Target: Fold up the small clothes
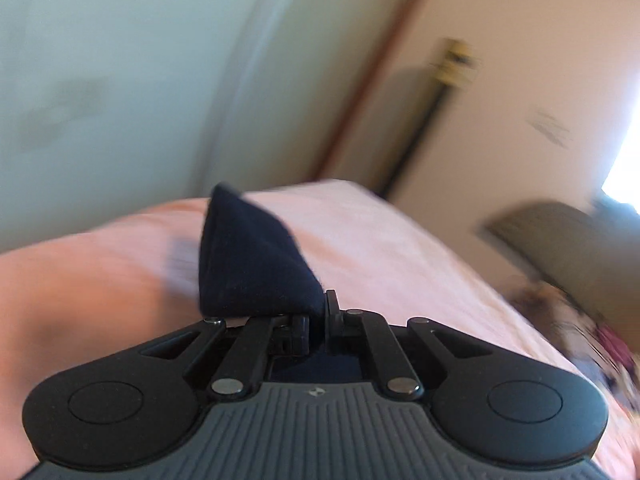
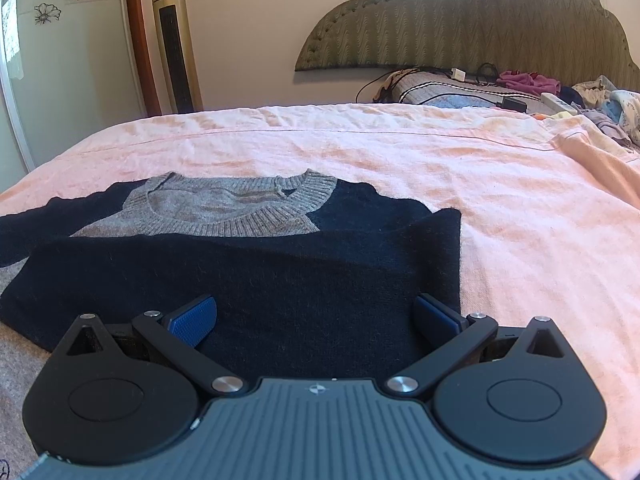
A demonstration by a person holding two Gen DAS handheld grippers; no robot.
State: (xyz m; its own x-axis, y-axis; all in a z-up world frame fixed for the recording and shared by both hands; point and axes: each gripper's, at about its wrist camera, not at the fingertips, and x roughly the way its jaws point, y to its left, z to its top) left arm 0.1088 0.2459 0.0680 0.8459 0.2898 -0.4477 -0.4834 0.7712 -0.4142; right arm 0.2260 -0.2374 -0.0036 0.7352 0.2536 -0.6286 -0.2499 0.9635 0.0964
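In the left wrist view, the left gripper (image 1: 319, 322) at lower centre pinches a fold of navy-and-grey knitted sweater (image 1: 248, 256) above the pink bedsheet (image 1: 400, 248). In the right wrist view the sweater (image 2: 256, 272) lies left of centre; the right gripper (image 2: 316, 314) hovers spread.

Navy knit sweater (image 2: 248, 276) with a grey ribbed collar lying flat on the pink bedsheet (image 2: 460, 184), one dark sleeve folded across the chest.
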